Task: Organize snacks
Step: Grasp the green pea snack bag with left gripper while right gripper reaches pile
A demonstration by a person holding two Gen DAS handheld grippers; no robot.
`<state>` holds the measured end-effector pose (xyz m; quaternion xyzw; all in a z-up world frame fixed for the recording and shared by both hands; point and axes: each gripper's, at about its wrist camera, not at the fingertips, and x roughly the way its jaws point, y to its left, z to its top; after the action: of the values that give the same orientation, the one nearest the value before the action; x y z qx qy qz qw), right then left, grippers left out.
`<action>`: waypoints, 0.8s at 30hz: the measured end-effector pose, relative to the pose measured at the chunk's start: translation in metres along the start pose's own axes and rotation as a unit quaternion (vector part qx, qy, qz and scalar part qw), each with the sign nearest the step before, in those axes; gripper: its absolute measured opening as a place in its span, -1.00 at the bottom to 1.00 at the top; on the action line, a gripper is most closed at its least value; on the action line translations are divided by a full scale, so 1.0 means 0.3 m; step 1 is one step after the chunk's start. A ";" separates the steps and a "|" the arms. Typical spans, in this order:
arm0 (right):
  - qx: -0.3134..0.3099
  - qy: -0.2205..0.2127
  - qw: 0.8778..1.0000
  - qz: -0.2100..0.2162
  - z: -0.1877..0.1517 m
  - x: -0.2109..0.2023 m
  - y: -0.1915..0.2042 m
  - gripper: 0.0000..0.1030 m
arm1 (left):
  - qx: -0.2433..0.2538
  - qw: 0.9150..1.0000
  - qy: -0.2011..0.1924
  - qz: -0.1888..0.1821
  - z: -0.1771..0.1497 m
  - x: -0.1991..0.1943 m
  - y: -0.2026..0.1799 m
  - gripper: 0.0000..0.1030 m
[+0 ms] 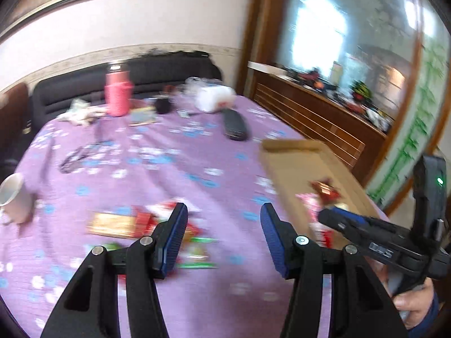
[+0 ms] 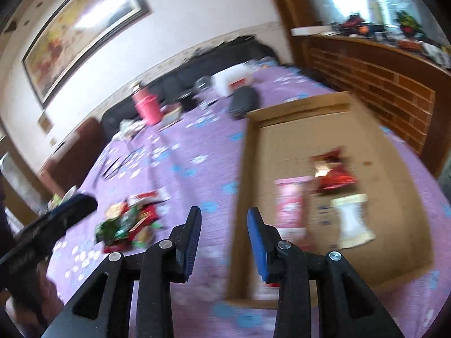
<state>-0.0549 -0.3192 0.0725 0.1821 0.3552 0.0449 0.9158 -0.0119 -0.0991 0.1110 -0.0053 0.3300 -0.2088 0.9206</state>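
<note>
Both my tongs empty: left tongs (image 1: 224,235) moderately open, right tongs (image 2: 224,238) narrower. Snacks (image 2: 128,222) on worktop (image 1: 169,157) look light, crinkly, slippery; I'd pinch packet edge, drop in box (image 2: 394,152).

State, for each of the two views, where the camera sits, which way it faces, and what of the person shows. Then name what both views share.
Left wrist: on the left hand-held gripper, facing down across the table; shows its open jaws, the right hand-held gripper and a hand.
Right wrist: on the right hand-held gripper, facing down at the box; open jaws, left hand-held gripper at left.
Shared: box, snack pile, pink flask.
</note>
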 end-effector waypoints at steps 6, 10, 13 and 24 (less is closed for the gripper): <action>-0.047 0.048 0.997 0.044 0.020 0.109 0.207 -0.29 | -0.045 0.997 0.045 0.039 -0.026 0.035 0.350 0.02; -0.040 0.089 0.992 0.082 0.040 0.243 0.339 -0.29 | -0.104 0.989 0.098 0.025 -0.081 0.109 0.517 0.02; -0.040 0.095 0.991 0.088 0.062 0.334 0.414 -0.29 | -0.117 0.986 0.122 -0.005 -0.096 0.141 0.521 0.02; -0.009 0.098 0.992 0.075 0.096 0.517 0.362 -0.24 | -0.108 0.981 0.158 -0.016 -0.147 0.233 0.461 0.18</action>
<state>0.0846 -0.1941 0.0335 0.1946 0.4277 0.1346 0.8724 0.0626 0.0057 0.0137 -0.0770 0.4922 -0.1845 0.8472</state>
